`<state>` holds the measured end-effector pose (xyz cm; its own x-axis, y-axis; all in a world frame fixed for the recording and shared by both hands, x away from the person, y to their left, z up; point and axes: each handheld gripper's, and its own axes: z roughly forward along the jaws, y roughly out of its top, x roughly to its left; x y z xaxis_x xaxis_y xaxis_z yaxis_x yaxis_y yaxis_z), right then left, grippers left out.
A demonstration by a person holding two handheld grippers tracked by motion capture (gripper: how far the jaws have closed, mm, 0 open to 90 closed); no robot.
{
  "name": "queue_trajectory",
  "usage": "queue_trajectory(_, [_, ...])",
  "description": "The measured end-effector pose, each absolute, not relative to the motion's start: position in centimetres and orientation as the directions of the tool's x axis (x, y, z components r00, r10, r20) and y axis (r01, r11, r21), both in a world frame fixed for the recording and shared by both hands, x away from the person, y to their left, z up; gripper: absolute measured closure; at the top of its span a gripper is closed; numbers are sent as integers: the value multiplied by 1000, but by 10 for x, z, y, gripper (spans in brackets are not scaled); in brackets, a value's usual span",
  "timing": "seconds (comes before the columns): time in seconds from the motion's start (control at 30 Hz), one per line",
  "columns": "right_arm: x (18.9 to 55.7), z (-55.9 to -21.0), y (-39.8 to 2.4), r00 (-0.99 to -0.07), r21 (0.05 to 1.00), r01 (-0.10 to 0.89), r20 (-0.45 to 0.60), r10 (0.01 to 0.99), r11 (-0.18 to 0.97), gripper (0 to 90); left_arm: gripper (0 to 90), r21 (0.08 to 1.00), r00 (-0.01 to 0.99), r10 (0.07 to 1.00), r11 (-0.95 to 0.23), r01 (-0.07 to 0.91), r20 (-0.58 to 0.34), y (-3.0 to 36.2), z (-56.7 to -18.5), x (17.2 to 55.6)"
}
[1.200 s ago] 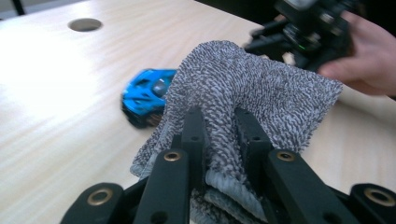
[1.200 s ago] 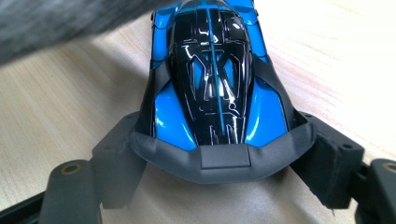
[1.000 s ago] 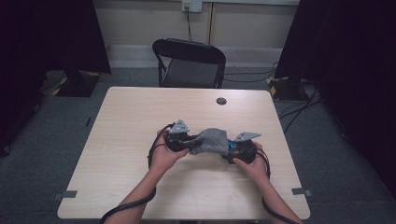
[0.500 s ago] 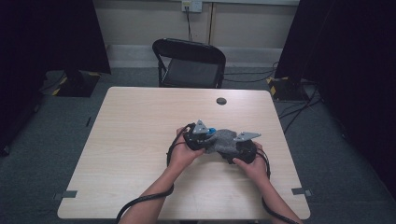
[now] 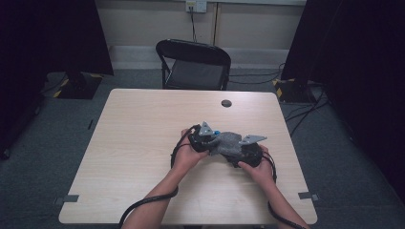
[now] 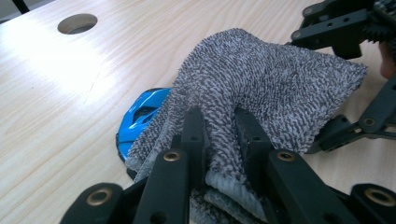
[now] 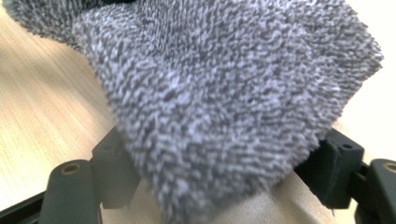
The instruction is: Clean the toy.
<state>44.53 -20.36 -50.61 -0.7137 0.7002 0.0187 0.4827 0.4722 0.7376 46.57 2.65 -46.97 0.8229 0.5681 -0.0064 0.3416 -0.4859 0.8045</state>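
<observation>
Grey cloth (image 6: 261, 88) now lies bunched over a blue object (image 6: 140, 114) on the bench (image 5: 143, 138), since the left hand-held gripper (image 6: 219, 135) carried its pinched edge rightward. Right hand-held gripper (image 7: 224, 186): its jaws stand apart with cloth draped between, grip unclear. Likely a covering or folding move nearly done.

High view: fixed overhead, facing forward and down, far enough for whole table (image 5: 143, 143) and chair (image 5: 193, 64). Left gripper view: low, close, looking along jaws over grey cloth (image 6: 261, 88). Right gripper view: closer still. Same cloth in all three.
</observation>
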Motion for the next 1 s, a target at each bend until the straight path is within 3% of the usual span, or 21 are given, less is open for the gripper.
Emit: queue_trajectory(1.0, [445, -506, -204, -714, 738, 482, 19, 699, 472, 237, 763, 766, 742, 671, -482, 426, 9, 52, -473, 500])
